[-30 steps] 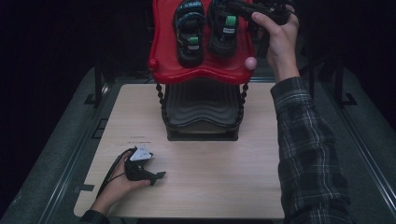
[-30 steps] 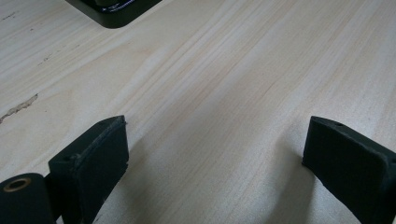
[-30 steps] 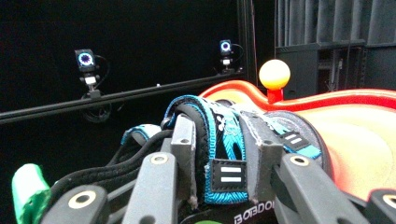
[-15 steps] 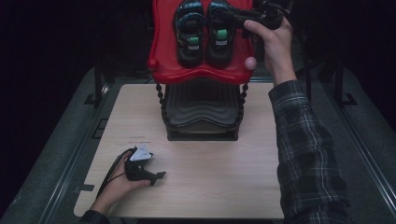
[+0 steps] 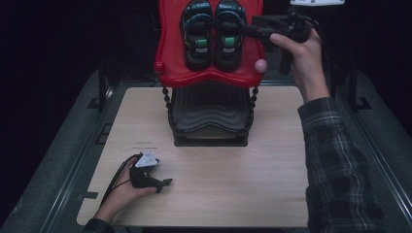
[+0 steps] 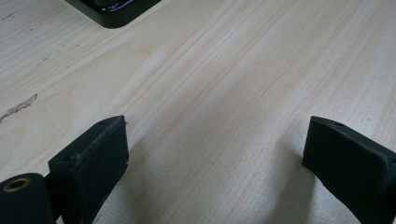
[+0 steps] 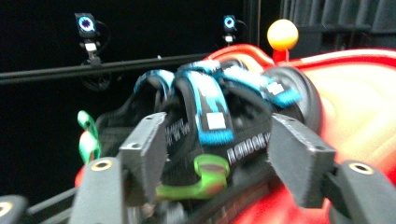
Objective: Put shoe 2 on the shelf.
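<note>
Sandals (image 5: 212,34) lie side by side just off the right tool (image 5: 245,30), its jaws newly parted.

Dark surroundings, bright tabletop, blurred right gripper view

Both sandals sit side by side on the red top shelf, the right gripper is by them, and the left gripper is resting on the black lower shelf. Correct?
Not quite. The left gripper rests on the wooden table, in front of the rack, not on the black lower shelf; the high view shows it. The sandals do sit side by side on the red top shelf, with the right gripper by them.
</note>
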`<state>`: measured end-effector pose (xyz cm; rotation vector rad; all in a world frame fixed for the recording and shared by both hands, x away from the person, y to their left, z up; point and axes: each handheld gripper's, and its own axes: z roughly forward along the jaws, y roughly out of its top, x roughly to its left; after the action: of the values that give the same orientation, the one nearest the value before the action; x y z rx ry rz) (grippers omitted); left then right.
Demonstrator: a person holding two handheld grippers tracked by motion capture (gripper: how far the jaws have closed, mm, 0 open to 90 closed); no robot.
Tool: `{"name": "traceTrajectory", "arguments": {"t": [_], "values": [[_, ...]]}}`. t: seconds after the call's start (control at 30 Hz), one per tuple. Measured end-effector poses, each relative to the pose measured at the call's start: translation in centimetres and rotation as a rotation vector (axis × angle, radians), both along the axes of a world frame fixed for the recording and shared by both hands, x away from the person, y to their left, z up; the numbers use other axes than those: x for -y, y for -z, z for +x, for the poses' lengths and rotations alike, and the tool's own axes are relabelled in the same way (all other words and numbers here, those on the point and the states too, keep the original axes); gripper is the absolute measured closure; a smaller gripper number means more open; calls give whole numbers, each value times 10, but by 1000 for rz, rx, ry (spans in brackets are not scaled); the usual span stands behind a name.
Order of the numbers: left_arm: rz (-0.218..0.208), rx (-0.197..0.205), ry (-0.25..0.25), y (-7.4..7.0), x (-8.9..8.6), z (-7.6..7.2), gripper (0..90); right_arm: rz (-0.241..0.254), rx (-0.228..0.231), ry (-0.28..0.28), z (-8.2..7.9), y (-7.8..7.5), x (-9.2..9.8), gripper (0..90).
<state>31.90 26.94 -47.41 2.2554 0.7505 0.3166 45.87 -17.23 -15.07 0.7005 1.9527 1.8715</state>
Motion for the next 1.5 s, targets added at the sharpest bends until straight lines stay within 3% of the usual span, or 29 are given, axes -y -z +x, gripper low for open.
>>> {"name": "traceTrajectory", "arguments": {"t": [0.5, 0.7, 0.73, 0.77, 0.97, 1.03, 1.07, 1.37, 1.5], "values": [[1, 0, 0, 0, 0, 0, 59, 4, -22, 10, -45, 38, 48, 284], [2, -2, 1, 0, 0, 0, 59, 6, -25, 15, -65, 62, 64, 280], [1, -2, 1, 0, 0, 0, 59, 4, -27, 25, -72, 74, 69, 280], [1, -2, 1, 0, 0, 0, 60, 4, -27, 25, -72, 74, 69, 280], [-4, -1, -3, 0, 0, 0, 59, -62, -69, 65, -94, 119, 84, 270], [-5, -1, -3, 0, 0, 0, 59, -67, -76, 66, -97, 124, 85, 267], [-3, 1, -3, 0, 0, 0, 59, -86, -96, 74, -103, 140, 88, 265], [-3, 0, -2, 0, 0, 0, 59, -203, -194, 100, -127, 202, 95, 245], [-2, 0, -2, 0, 0, 0, 59, -231, -243, 98, -137, 226, 95, 240]]}}
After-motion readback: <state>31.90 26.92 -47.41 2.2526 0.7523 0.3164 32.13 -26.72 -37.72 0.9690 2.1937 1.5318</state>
